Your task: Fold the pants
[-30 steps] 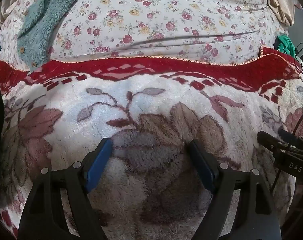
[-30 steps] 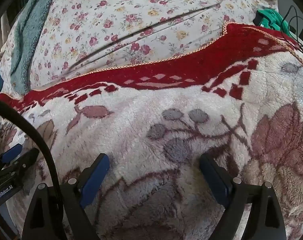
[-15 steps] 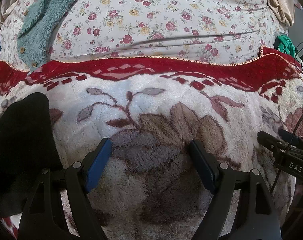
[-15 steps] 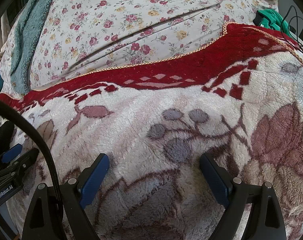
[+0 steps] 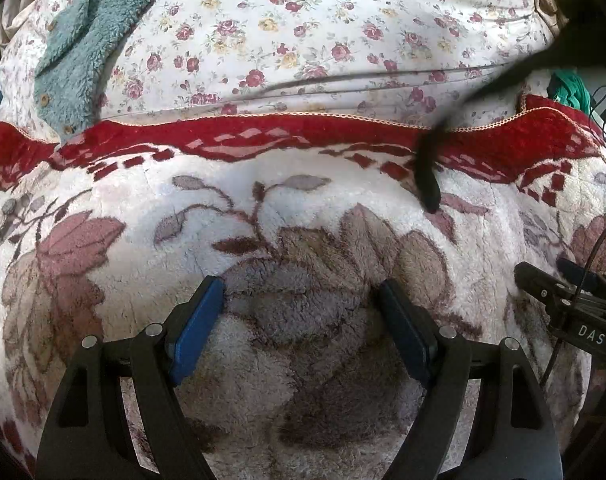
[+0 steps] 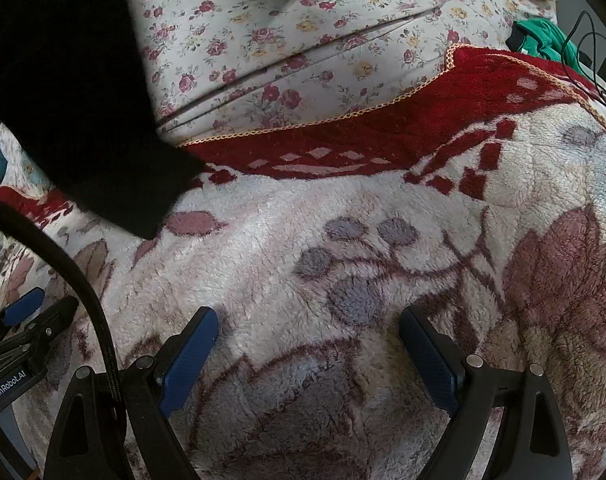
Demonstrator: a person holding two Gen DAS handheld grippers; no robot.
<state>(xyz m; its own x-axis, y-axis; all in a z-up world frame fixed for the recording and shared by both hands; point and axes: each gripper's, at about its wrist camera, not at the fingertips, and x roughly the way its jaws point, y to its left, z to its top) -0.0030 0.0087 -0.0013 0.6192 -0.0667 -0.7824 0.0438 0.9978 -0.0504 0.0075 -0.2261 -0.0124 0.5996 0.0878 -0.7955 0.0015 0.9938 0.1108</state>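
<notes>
Black pants (image 6: 83, 112) are in the air above the fleece flower blanket (image 6: 343, 240), filling the upper left of the right wrist view. In the left wrist view they show as a blurred dark streak (image 5: 427, 184) at the upper right, one end hanging onto the blanket (image 5: 303, 240). My left gripper (image 5: 301, 300) is open and empty, low over the blanket. My right gripper (image 6: 309, 332) is open and empty, also low over the blanket. Neither touches the pants.
Behind the blanket's red border lies a rose-print quilt (image 5: 303, 32) with a teal fleece garment (image 5: 75, 52) at the left. A green item (image 6: 543, 40) and cables lie at the far right. The other gripper shows at each view's edge (image 5: 571, 304).
Black pants came in from the left half a second ago and have swept across to the right in the air. Both grippers stayed still and open.
</notes>
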